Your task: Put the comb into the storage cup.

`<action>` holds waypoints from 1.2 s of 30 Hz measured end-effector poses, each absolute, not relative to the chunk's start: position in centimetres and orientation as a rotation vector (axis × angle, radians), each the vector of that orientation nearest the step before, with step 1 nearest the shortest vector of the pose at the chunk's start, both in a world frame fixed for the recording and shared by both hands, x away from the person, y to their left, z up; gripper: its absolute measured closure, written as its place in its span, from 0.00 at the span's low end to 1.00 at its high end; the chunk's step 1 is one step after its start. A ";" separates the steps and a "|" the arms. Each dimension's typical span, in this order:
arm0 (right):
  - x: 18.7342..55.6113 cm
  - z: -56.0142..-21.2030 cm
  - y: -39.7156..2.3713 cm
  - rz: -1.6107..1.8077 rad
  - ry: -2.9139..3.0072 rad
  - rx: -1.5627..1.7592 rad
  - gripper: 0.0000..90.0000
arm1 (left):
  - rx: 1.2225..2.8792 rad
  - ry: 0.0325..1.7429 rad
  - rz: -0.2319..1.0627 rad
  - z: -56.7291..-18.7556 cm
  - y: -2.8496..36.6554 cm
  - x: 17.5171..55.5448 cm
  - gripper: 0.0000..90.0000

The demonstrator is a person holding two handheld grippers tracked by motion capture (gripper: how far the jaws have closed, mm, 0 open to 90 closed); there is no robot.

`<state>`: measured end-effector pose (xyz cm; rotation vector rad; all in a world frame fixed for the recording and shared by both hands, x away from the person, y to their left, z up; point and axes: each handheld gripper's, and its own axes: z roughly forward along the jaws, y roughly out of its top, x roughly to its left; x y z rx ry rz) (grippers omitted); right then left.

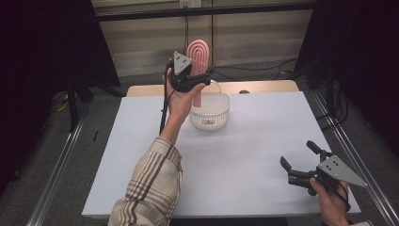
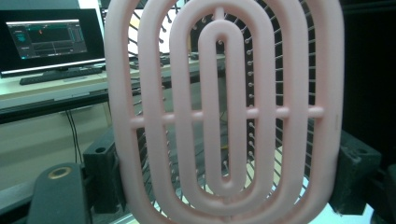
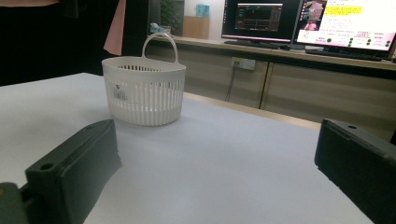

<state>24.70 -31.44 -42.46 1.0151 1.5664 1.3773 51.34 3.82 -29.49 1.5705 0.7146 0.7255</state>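
Note:
A pink oval hairbrush (image 1: 198, 55) stands upright with its handle pointing down over the white slotted basket (image 1: 210, 113). My left gripper (image 1: 190, 81) is shut on it, raised above the table's far middle. In the left gripper view the brush head (image 2: 224, 112) stands between the two jaws, which touch its sides. The handle's lower end (image 3: 115, 29) hangs just above the basket's rim (image 3: 144, 67). My right gripper (image 1: 297, 153) rests low near the front right corner, open, with nothing between its jaws (image 3: 217, 177).
The white table (image 1: 244, 155) stretches between basket and right gripper. The basket has an upright loop handle (image 3: 160, 44). Monitors (image 3: 303, 23) and a desk stand beyond the table's far edge. Dark frames flank both sides.

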 end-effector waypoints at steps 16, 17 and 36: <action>24.7 -42.5 -31.5 1.376 1.566 1.014 0.00 | 1.594 0.748 0.727 -31.4 3.7 51.9 0.21; 24.7 -42.5 -31.5 1.376 1.567 1.016 0.00 | 1.598 0.751 0.732 -31.5 3.7 51.9 0.21; 24.7 -42.5 -31.4 1.376 1.570 1.014 0.00 | 1.609 0.788 0.720 -33.4 3.9 52.4 0.21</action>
